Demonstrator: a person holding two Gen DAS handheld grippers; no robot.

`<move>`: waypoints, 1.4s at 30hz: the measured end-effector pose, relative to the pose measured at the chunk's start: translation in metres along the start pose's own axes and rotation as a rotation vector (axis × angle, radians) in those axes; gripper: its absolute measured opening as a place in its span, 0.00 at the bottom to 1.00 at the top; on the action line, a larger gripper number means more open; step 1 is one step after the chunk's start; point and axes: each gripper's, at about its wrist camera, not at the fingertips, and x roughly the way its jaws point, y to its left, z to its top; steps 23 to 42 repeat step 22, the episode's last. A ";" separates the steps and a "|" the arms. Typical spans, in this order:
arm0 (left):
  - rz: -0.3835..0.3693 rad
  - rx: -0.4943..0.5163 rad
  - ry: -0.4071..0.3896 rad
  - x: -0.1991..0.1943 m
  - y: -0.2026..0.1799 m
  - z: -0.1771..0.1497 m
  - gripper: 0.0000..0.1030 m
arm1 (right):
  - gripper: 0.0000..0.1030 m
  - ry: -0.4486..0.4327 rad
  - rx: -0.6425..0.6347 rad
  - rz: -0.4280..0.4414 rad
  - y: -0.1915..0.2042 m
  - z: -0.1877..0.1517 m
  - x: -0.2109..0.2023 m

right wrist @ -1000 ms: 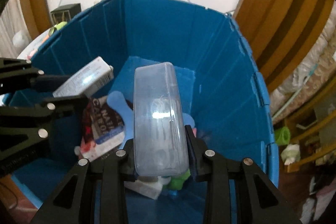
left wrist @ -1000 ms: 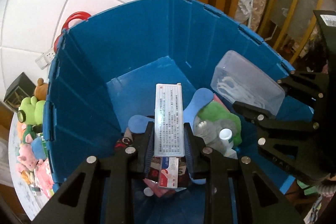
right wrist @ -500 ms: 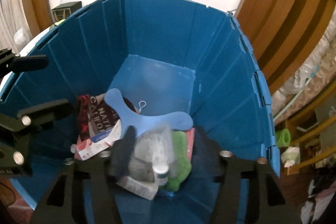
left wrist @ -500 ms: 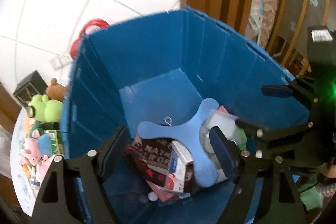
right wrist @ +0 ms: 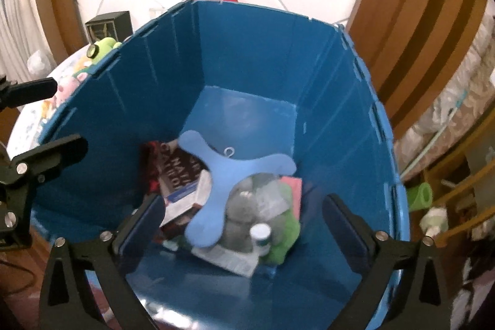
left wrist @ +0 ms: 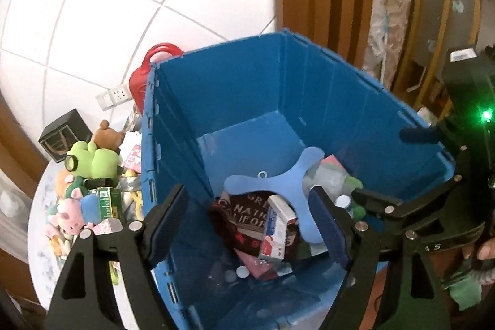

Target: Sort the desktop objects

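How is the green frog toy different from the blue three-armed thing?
The green frog toy sits outside the blue bin, on the table among other plush toys; the blue three-armed thing lies inside the bin on top of the pile. The frog looks puffy and soft; the three-armed thing is flat and thin. Neither gripper touches either one.

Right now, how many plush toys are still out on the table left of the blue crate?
4 visible: a green frog, a brown bear behind it, and two pink pigs nearer. Others may be hidden in the pile.
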 end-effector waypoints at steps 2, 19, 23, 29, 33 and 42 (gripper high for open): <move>-0.020 -0.011 -0.014 -0.008 0.000 -0.002 0.77 | 1.00 0.008 0.025 0.040 0.001 -0.003 -0.007; 0.033 -0.077 -0.071 -0.058 -0.001 -0.018 0.77 | 1.00 -0.015 0.008 0.016 0.026 -0.017 -0.068; 0.033 -0.091 -0.082 -0.066 0.000 -0.021 0.77 | 1.00 -0.016 0.003 0.016 0.026 -0.019 -0.071; 0.033 -0.091 -0.082 -0.066 0.000 -0.021 0.77 | 1.00 -0.016 0.003 0.016 0.026 -0.019 -0.071; 0.033 -0.091 -0.082 -0.066 0.000 -0.021 0.77 | 1.00 -0.016 0.003 0.016 0.026 -0.019 -0.071; 0.033 -0.091 -0.082 -0.066 0.000 -0.021 0.77 | 1.00 -0.016 0.003 0.016 0.026 -0.019 -0.071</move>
